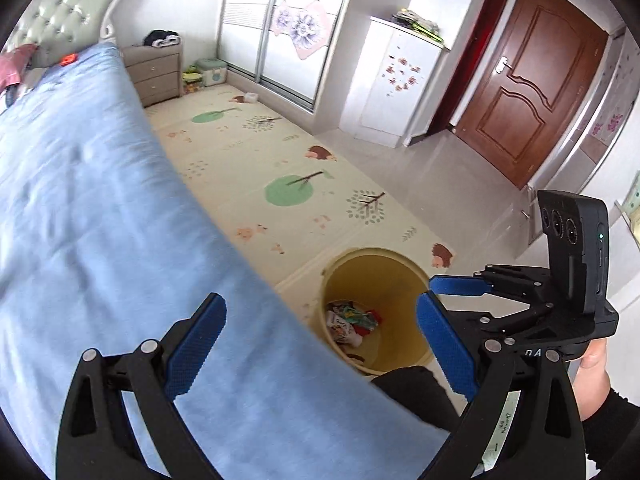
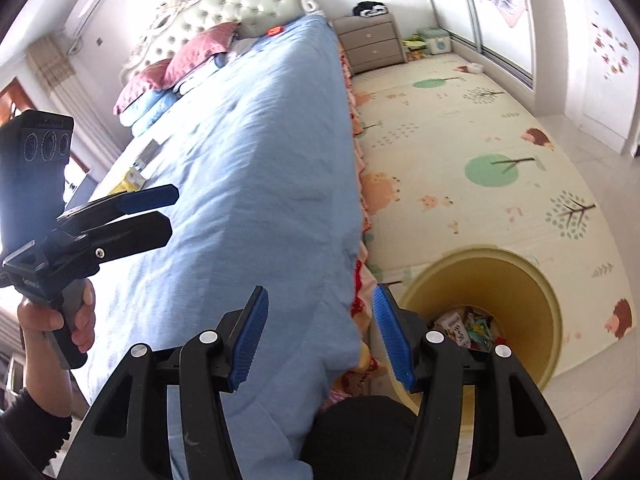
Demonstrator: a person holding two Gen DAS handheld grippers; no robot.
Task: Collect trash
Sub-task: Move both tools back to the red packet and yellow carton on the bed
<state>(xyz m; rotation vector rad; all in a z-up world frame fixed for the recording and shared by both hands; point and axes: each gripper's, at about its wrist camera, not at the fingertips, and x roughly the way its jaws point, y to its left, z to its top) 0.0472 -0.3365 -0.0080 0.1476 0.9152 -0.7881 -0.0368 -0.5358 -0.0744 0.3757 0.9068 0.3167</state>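
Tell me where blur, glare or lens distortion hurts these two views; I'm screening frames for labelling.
Left wrist view: the blue bedspread is smeared by blur, the door bows from fisheye, yet wrappers in the yellow bin stay readable. Right wrist view: window glare washes out the far-left edge behind the left gripper, the bin rim is softly blurred, corners vignette black.

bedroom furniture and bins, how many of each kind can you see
bed: 1
nightstand: 1
trash bin: 1
wooden door: 1
storage box by the nightstand: 1
total: 5
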